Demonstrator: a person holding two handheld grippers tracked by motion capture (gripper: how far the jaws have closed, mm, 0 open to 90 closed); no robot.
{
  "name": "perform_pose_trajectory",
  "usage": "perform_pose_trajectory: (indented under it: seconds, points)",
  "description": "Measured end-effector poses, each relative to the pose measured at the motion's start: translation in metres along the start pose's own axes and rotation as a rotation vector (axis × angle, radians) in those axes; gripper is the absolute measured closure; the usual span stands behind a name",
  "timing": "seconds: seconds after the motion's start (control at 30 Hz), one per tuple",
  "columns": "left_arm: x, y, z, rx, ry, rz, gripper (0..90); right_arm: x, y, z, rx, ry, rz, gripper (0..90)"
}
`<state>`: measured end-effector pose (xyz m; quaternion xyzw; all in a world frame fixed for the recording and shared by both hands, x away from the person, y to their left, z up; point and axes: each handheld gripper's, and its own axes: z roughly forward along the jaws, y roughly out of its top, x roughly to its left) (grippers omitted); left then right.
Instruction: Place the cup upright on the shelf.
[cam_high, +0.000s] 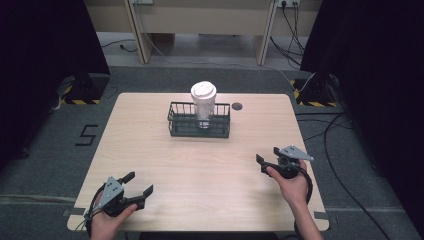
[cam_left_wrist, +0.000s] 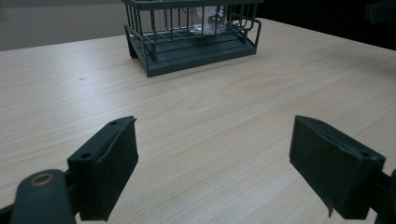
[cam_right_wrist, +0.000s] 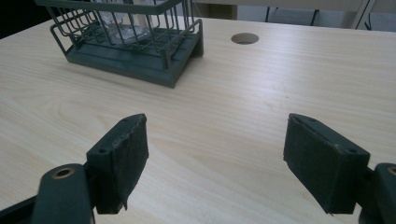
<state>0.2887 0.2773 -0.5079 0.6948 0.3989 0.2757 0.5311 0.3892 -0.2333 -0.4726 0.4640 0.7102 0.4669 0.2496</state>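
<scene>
we see a wire basket (cam_high: 199, 121) at the bench's (cam_high: 200, 185) far middle, a lidded white cup (cam_high: 203, 102) upright inside, a round hole (cam_high: 237, 106) just right. left tongs (cam_high: 137, 186) and right tongs (cam_high: 267, 158) gape wide, holding nothing, near the front corners; bare wood lies between.

The left gripper (cam_high: 141, 185) sits in the person's left hand (cam_high: 107, 216) low over the worktop's near left corner, jaws spread wide. The right gripper (cam_high: 267, 155) sits in the right hand (cam_high: 292, 184) at the near right, its 2 jaws likewise apart and holding nothing.
</scene>
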Motion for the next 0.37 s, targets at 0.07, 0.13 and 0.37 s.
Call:
perform_pose_trajectory:
  seconds: [0.07, 0.13, 0.37]
  points:
    - [0.000, 0.000, 0.000, 0.001, 0.002, -0.001, 14.7, -0.002, -0.004, -0.006, -0.009, -0.004, -0.006, 22.6]
    - [0.000, 0.000, 0.001, 0.003, 0.003, 0.000, 14.7, -0.004, -0.006, -0.011, -0.015, -0.014, -0.004, 22.6]
    - [0.000, -0.001, 0.001, 0.005, 0.005, 0.002, 14.7, -0.009, -0.014, -0.019, -0.038, -0.035, 0.007, 22.5]
